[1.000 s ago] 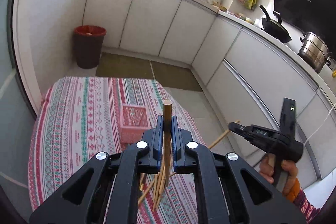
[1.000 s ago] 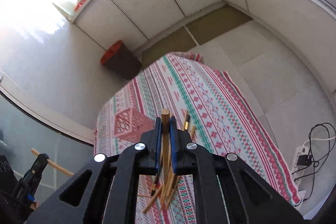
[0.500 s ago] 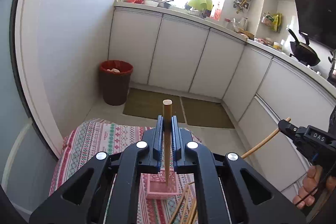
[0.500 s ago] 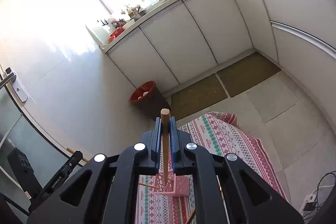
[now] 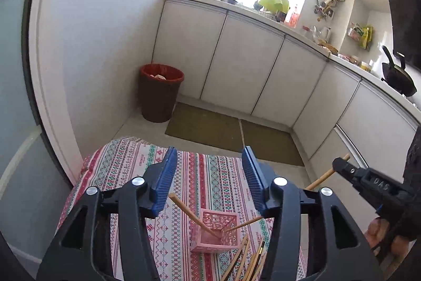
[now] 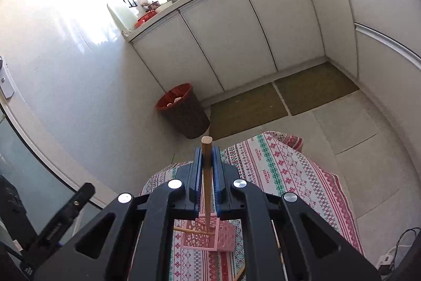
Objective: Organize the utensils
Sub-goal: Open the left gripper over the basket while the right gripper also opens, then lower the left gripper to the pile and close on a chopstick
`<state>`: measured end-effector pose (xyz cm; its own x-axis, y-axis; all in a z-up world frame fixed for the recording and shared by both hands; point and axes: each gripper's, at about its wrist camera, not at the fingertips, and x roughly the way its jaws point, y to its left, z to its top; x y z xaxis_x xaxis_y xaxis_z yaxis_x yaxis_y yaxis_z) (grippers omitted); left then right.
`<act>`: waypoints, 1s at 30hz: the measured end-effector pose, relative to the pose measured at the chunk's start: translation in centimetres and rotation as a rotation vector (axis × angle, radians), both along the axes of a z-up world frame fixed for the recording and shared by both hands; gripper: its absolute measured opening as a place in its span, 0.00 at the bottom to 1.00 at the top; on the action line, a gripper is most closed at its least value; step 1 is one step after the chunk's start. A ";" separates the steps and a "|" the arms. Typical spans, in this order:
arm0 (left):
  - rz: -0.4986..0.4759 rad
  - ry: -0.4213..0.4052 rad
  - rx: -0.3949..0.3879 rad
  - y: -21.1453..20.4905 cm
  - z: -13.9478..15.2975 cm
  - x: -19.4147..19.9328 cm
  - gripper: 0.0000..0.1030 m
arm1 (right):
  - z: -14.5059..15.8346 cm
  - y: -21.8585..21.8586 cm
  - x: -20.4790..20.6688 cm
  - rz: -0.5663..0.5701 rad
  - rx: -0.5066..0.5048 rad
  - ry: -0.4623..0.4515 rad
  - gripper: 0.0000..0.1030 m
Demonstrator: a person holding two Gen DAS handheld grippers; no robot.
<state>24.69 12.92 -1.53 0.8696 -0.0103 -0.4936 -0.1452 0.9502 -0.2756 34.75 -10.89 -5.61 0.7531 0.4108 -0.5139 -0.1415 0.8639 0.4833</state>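
Pink basket [image 5: 215, 233] w/ chopstick [image 5: 194, 216] leaning inside; left gripper [image 5: 209, 181] opening, nothing between; right gripper [image 6: 207, 167] pinching 2nd chopstick [image 6: 206, 175] above it.

The loose chopsticks [image 5: 247, 262] run off the bottom edge; the right gripper [image 6: 207, 165] hides its chopstick's [image 6: 206, 149] middle, and the pink basket [image 6: 210, 238] sits partly behind.

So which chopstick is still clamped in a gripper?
The one in the right gripper, chopstick upright over the pink basket; the left gripper's jaws are opening, empty.

left gripper [image 5: 209, 177] opening, nothing gripped | chopstick [image 5: 193, 215] leaning in pink basket [image 5: 215, 232]
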 end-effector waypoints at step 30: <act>-0.228 0.214 0.135 -8.1 -3.5 -0.7 0.77 | -5.9 -7.9 -9.3 -0.141 -0.036 0.059 0.90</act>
<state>24.02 4.84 -4.98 0.7293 -0.1145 -0.6746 0.0338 0.9907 -0.1316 25.45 -18.79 -11.54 0.7704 0.2837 -0.5709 0.0101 0.8899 0.4560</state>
